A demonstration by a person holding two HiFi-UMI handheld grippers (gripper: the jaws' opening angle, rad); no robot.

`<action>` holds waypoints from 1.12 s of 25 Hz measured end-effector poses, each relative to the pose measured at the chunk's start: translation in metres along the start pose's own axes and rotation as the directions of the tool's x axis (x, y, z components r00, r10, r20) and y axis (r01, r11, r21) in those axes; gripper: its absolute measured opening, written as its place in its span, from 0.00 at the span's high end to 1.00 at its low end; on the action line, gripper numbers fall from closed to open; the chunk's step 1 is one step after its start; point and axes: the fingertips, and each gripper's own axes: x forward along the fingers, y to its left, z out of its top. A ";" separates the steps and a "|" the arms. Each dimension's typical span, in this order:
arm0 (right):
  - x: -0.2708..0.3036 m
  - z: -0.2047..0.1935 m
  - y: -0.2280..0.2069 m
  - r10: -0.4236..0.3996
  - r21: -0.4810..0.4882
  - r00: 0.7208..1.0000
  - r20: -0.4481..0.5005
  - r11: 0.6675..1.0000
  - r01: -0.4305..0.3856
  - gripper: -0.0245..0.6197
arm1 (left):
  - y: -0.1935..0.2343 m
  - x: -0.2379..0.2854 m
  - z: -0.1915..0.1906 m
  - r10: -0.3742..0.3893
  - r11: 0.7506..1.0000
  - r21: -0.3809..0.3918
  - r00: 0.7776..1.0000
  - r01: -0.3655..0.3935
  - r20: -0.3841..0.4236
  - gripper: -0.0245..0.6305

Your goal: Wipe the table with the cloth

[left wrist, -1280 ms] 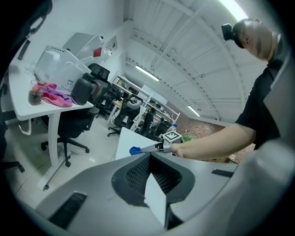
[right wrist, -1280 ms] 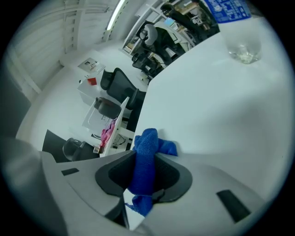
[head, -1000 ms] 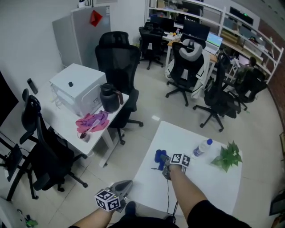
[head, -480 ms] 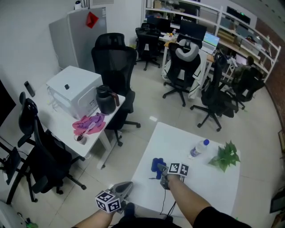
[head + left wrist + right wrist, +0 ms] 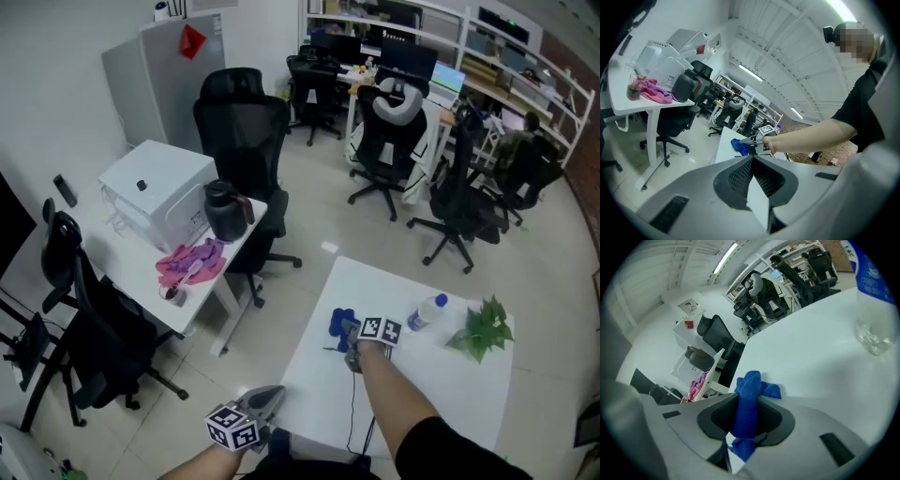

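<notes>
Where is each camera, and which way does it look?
Head view: on the person's head, looking steeply down at the white table; both forearms, left gripper, right gripper show.
Left gripper view: on the left gripper, facing the right forearm and blue cloth; shut jaws show.
Right gripper view: on the right gripper, facing along the tabletop; jaws pinching the cloth show.
Shared: all show the cloth.

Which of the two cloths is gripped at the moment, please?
The blue cloth, pinched in the right gripper on the white table; the pink cloth lies loose on the side desk, untouched.
</notes>
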 end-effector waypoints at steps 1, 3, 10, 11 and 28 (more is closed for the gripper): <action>-0.003 0.000 0.002 0.004 -0.003 1.000 0.001 1.000 -0.004 0.80 | -0.001 -0.001 0.001 0.001 1.000 0.001 1.000 -0.001 0.002 0.97; -0.016 -0.010 0.014 0.040 0.002 0.999 0.002 0.999 -0.040 0.80 | -0.002 -0.003 0.002 -0.001 1.000 0.001 1.000 0.001 0.008 0.97; -0.041 -0.087 0.024 0.072 0.016 0.996 -0.060 0.997 -0.071 0.80 | -0.004 0.000 0.002 -0.013 1.000 -0.010 1.000 0.013 0.011 0.97; -0.037 -0.083 0.020 0.069 0.019 0.997 -0.047 0.997 -0.068 0.80 | -0.006 0.001 0.002 -0.017 1.000 -0.010 1.000 0.017 0.012 0.97; -0.040 -0.074 0.027 0.069 0.027 0.997 -0.033 0.997 -0.068 0.80 | -0.003 -0.012 0.002 -0.015 1.000 0.001 1.000 0.015 0.026 0.97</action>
